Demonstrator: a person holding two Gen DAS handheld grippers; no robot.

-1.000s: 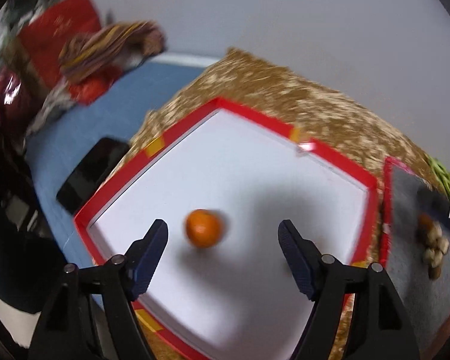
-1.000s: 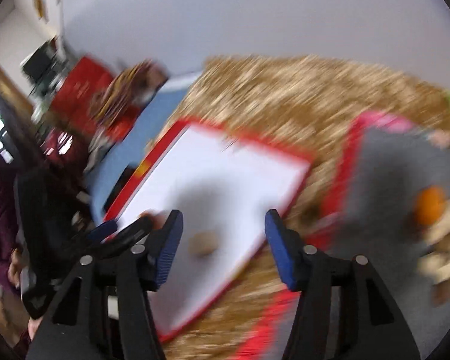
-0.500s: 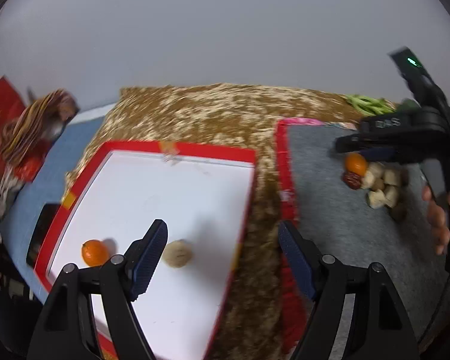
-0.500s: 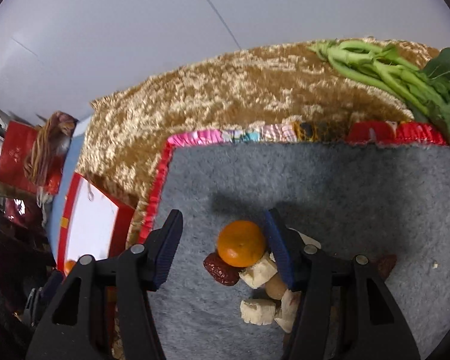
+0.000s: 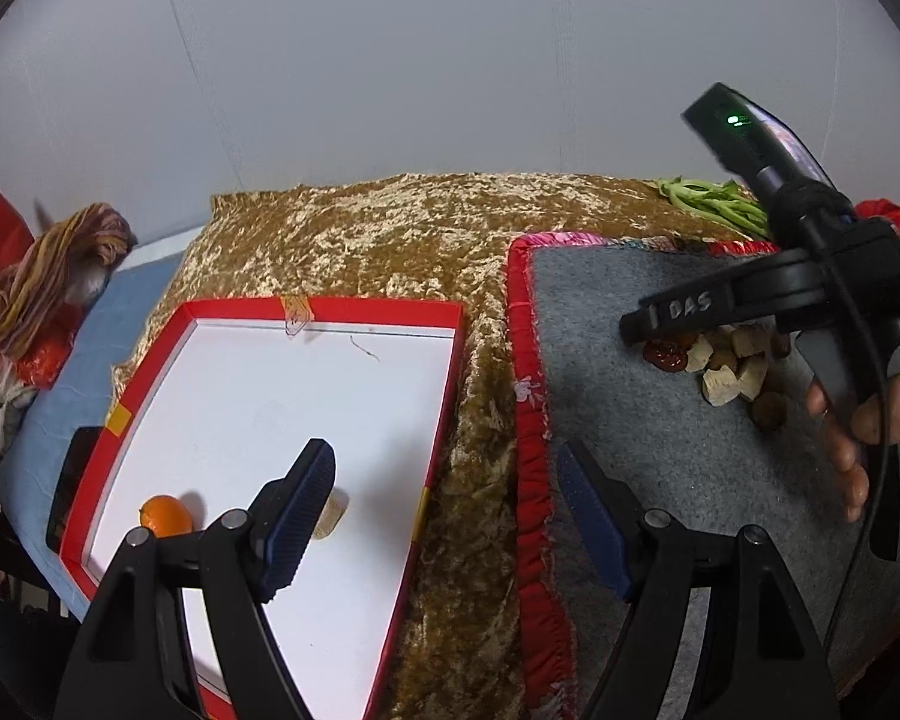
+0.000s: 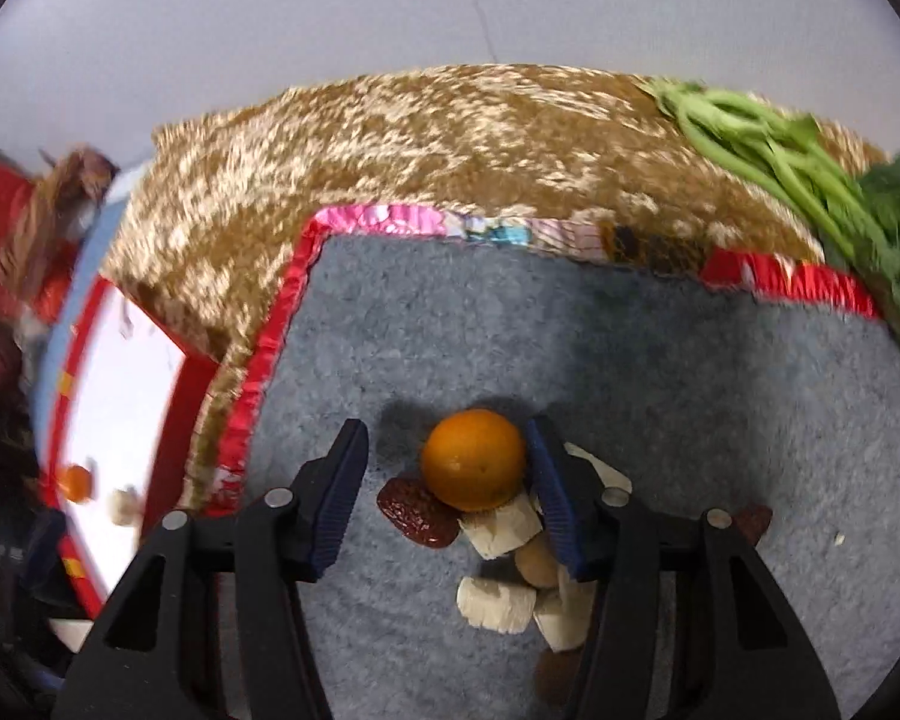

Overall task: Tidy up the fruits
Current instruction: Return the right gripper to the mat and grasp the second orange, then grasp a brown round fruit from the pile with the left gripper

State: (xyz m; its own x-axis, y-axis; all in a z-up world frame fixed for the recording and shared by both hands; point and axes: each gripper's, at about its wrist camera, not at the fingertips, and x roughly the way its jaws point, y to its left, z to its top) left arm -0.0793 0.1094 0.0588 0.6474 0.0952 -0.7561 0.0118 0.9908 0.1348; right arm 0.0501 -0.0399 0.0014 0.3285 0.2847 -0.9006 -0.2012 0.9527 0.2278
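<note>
An orange [image 6: 474, 459] lies on top of a pile of beige fruit chunks [image 6: 498, 531] and a red date [image 6: 417, 513] on the grey mat [image 6: 630, 360]. My right gripper [image 6: 444, 492] is down around that orange and its jaws are closing. The right pad touches the orange, while a gap remains on the left side. Seen from the left wrist, the right gripper [image 5: 654, 324] covers the orange. The red-rimmed white tray [image 5: 324, 306] holds another orange [image 5: 165, 516] and a beige piece [image 5: 333, 510]. My left gripper [image 5: 444, 519] hangs open over the tray's right edge, holding nothing.
Gold velvet cloth [image 5: 390, 240] covers the table under tray and mat. Green leafy stalks [image 6: 810, 180] lie at the mat's far right corner. A person's hand [image 5: 852, 420] grips the right tool. A dark phone [image 5: 72, 474] and striped fabric [image 5: 48, 276] lie left of the tray.
My right gripper swung from above the tray to the pile and sank around the orange, its jaws narrowing. The left gripper shifted right from the tray's middle to its right edge.
</note>
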